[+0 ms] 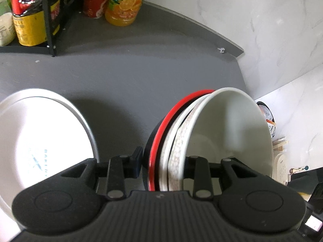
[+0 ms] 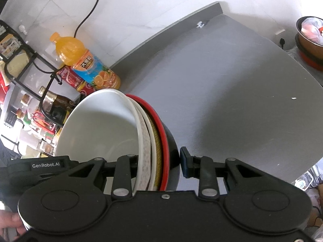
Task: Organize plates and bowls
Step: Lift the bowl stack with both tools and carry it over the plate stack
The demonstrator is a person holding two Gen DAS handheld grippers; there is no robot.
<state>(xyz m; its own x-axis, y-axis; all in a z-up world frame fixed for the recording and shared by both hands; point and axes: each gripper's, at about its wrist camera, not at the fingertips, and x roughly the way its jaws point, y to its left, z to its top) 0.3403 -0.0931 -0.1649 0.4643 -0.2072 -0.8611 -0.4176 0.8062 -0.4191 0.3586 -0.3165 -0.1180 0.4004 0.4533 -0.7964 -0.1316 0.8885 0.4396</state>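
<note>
A nested stack of bowls [image 1: 222, 133] is held on edge above the grey counter [image 1: 131, 70]: a white bowl innermost, patterned and white rims around it, and a black bowl with a red rim [image 1: 163, 129] outermost. My left gripper [image 1: 163, 161] is shut on the stack's rims. In the right wrist view the same stack [image 2: 101, 125] is clamped by my right gripper [image 2: 159, 161] from the opposite side. A white plate with blue lettering [image 1: 40, 137] lies on the counter at the left.
A black wire rack [image 1: 48, 20] with sauce bottles stands at the back left. A red can [image 1: 94, 0] and an orange juice bottle [image 1: 125, 4] stand beside it. A marble wall [image 1: 242, 20] bounds the counter at the back. A copper bowl [image 2: 310, 38] sits beyond the counter's right edge.
</note>
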